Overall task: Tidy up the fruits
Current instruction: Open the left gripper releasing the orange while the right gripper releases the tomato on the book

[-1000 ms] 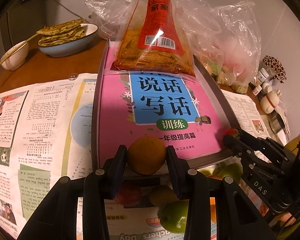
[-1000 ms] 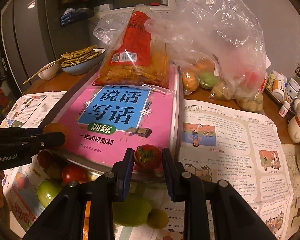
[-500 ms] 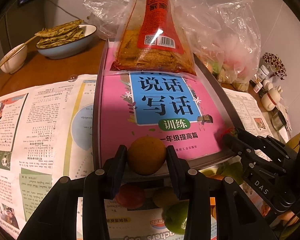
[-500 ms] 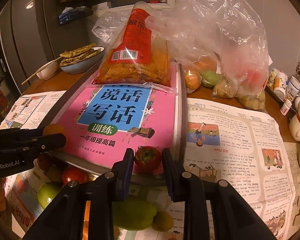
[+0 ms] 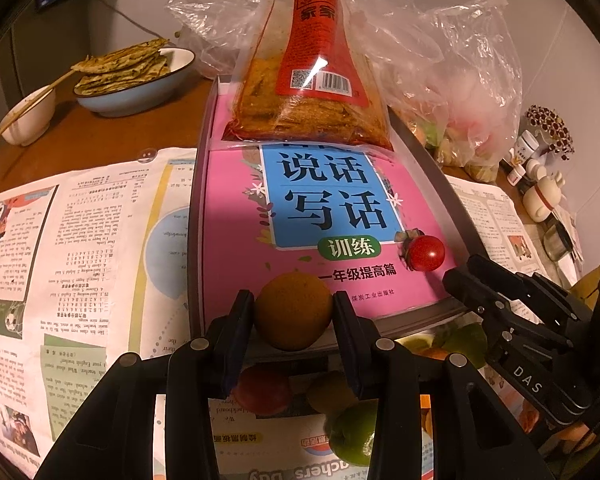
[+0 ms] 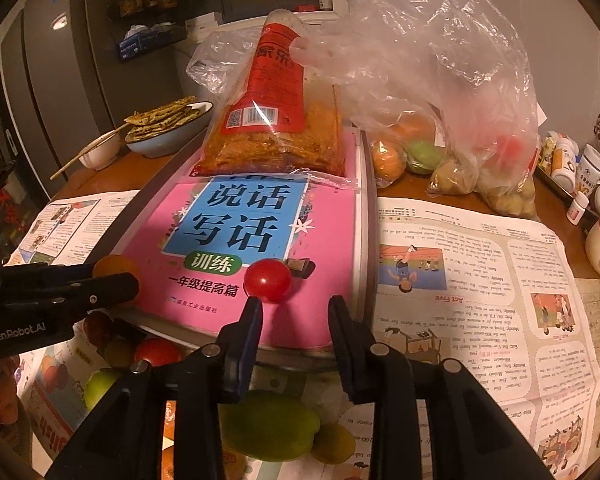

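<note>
In the left wrist view, the left gripper (image 5: 293,312) sat at bottom centre with its fingers (image 5: 236,320) closed against both sides of an orange fruit (image 5: 293,310), held at the near edge of the pink book (image 5: 240,248). The cherry tomato (image 5: 426,253) rested on the book's cover at centre right, just beyond the tip of the right gripper, which entered from the lower right. Below the book's edge, a red fruit (image 5: 262,390) and a green fruit (image 5: 352,432) lay on the newspaper (image 5: 80,248).

In the right wrist view, the right gripper (image 6: 294,312) stood at bottom centre, its fingers (image 6: 252,320) spread wide and holding nothing; the tomato (image 6: 267,280) lay free on the book (image 6: 328,280), just ahead of the left-hand finger's tip. A snack packet (image 6: 276,128) rested on the book's far end at upper centre. A clear plastic bag (image 6: 452,92) holding more fruit occupied the upper right. A bowl of flatbreads (image 6: 164,128) stood on the brown surface (image 6: 112,172) at middle left.
</note>
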